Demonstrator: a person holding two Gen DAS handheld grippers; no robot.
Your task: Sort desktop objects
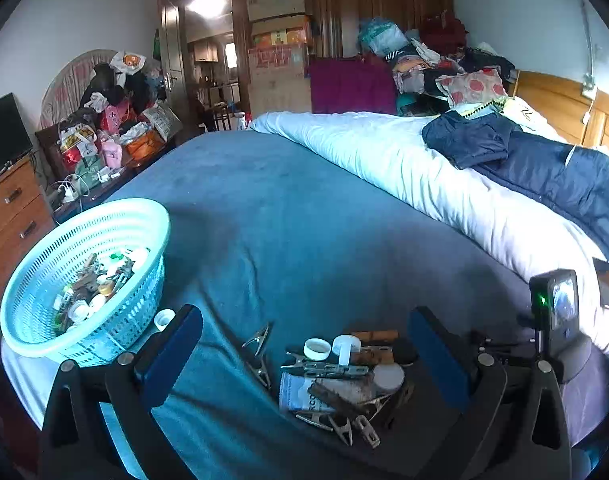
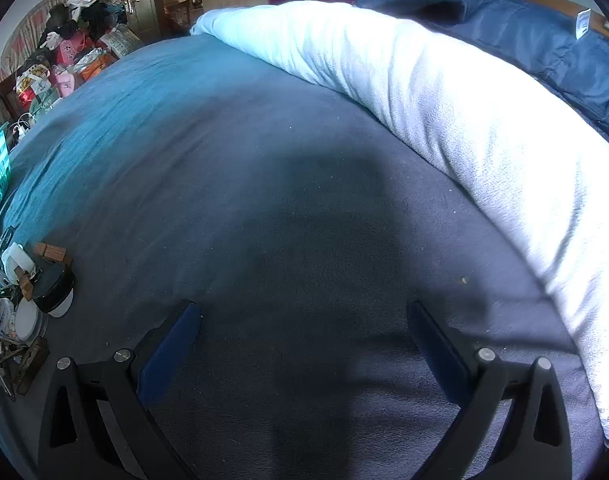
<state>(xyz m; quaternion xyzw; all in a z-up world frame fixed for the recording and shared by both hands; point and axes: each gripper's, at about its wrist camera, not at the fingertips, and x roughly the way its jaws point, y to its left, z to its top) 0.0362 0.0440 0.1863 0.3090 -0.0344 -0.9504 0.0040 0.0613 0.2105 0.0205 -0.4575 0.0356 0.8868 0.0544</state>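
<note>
A cluttered bedroom fills the upper part of both views, and the work surface is a bed covered by a blue sheet (image 1: 288, 216), with a white duvet (image 1: 404, 168) rolled back toward the upper right so the flat area stays free for sorting. In the lower middle of the left wrist view lies the pile of small objects (image 1: 344, 380): metal clips, a white cap, wooden pieces and a printed packet, heaped together. The left gripper (image 1: 304, 360) hangs over it with its jaws spread wide and nothing between them, seemingly framing the heap to pick the next piece. At lower left the turquoise basket (image 1: 84, 280) already holds caps and clips, set near the pile so each carry is short. The right gripper (image 2: 304, 344) is also spread and empty over bare sheet, the pile at that view's left edge, likely kept aside.
</note>
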